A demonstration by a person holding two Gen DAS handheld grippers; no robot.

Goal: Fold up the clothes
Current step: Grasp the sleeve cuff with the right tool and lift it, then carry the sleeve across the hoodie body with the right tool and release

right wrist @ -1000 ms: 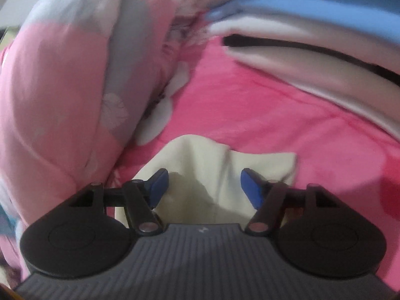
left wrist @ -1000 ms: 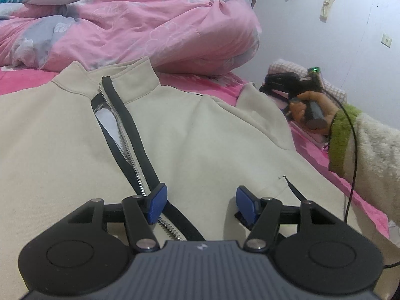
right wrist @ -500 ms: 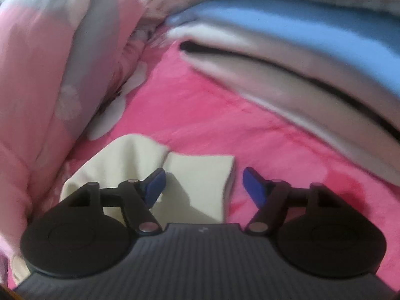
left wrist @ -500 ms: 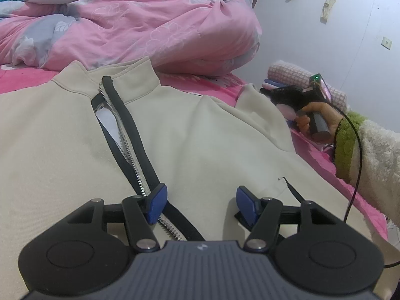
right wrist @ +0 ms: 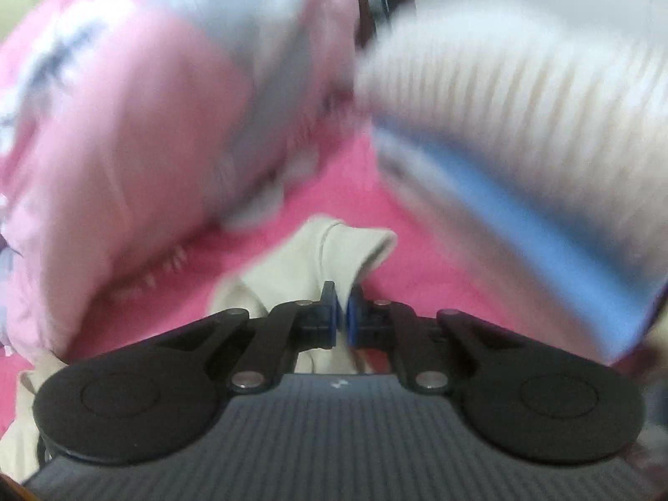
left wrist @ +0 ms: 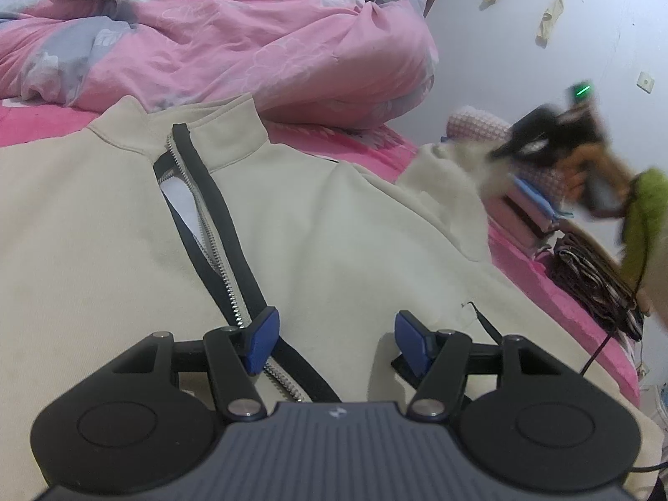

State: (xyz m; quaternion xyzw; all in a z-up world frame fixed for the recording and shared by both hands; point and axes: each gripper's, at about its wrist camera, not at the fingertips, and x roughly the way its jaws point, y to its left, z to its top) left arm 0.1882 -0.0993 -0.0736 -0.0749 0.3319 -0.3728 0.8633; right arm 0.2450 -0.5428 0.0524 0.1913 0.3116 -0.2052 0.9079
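Right jaws [right wrist: 341,320] are clamped on the cream sleeve end [right wrist: 355,246]; left jaws [left wrist: 334,340] stand apart over the jacket [left wrist: 317,225], which lies flat ahead on the bed [left wrist: 555,300], zipper [left wrist: 217,259] up, its body unfolded; folded stack [left wrist: 538,217] beyond

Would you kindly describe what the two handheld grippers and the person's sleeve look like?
Both the left gripper and the right gripper share one design: a ribbed dark grey body, black linkage arms with silver pivot pins, round black side discs, and blue pads on the jaws. The blurred right unit shows a green light and a black cable. The sleeve has a green cuff.
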